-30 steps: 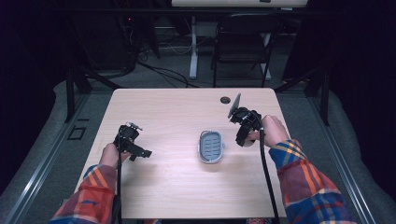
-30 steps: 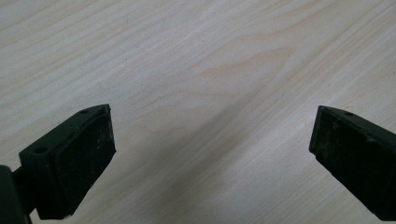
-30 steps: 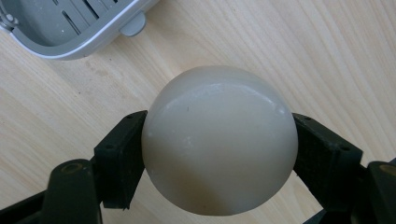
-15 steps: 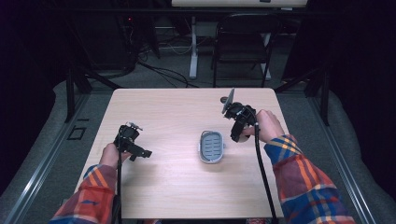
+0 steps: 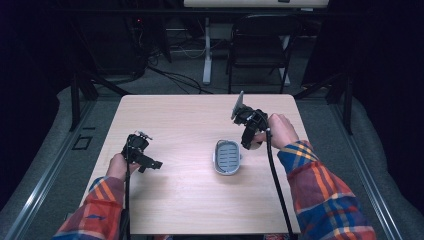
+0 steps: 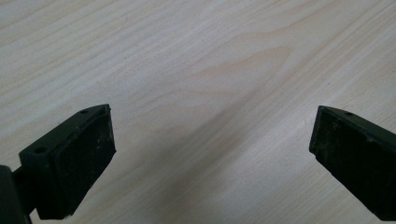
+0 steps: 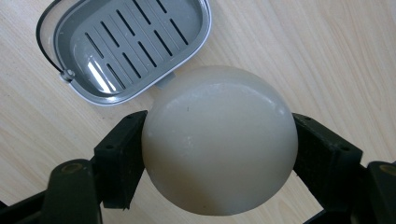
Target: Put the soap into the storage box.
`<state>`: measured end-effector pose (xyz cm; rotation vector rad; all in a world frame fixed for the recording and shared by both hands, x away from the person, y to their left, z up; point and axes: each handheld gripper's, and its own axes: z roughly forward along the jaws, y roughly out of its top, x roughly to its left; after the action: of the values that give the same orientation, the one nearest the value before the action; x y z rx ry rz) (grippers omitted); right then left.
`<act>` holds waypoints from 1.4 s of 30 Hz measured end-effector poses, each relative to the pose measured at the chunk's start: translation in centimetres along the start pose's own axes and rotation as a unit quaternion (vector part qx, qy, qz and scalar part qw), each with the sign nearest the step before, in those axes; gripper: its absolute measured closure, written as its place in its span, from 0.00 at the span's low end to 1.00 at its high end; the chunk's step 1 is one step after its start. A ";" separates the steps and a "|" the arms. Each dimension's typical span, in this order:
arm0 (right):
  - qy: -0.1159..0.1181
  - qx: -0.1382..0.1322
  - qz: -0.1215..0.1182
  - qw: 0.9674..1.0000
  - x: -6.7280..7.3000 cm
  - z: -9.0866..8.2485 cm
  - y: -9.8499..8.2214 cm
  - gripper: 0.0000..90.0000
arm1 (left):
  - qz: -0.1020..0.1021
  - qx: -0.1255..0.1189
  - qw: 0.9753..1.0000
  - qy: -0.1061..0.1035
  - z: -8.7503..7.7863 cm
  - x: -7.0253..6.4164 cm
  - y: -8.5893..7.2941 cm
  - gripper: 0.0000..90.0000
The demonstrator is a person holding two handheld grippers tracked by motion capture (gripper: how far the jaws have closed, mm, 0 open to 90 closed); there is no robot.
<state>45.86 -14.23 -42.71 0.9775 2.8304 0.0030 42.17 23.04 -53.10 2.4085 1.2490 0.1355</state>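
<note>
The right gripper (image 7: 219, 154) clamped a round cream soap (image 7: 219, 140) just beside the grey slotted dish (image 7: 126, 46) (mid-table). The left gripper (image 6: 210, 149) hung over bare table (image 6: 196, 56), jaws wide apart.

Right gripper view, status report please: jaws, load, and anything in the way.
Right gripper shut on round cream soap bar, held above table. Grey slotted soap dish sits empty beside it. Left gripper open over bare wood. Nothing in the way.
</note>
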 end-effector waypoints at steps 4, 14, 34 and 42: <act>0.003 0.002 -0.002 1.000 0.3 0.2 0.4 0.27 | -0.001 0.001 1.000 -0.002 0.1 -0.1 0.0 0.00; 0.005 -0.001 -0.016 1.000 1.0 0.4 1.6 0.27 | 0.001 0.002 1.000 -0.002 0.1 0.0 0.0 0.00; 0.010 -0.008 -0.037 0.999 2.5 0.1 3.7 0.27 | 0.000 0.002 1.000 -0.003 0.1 0.0 0.0 0.00; 0.020 -0.008 -0.048 0.999 3.4 0.8 4.6 0.27 | 0.002 0.002 1.000 -0.002 0.1 0.0 0.1 0.00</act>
<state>46.16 -8.59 -43.72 0.8459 2.9057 0.0333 42.24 22.96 -53.19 2.4126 1.2447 0.1294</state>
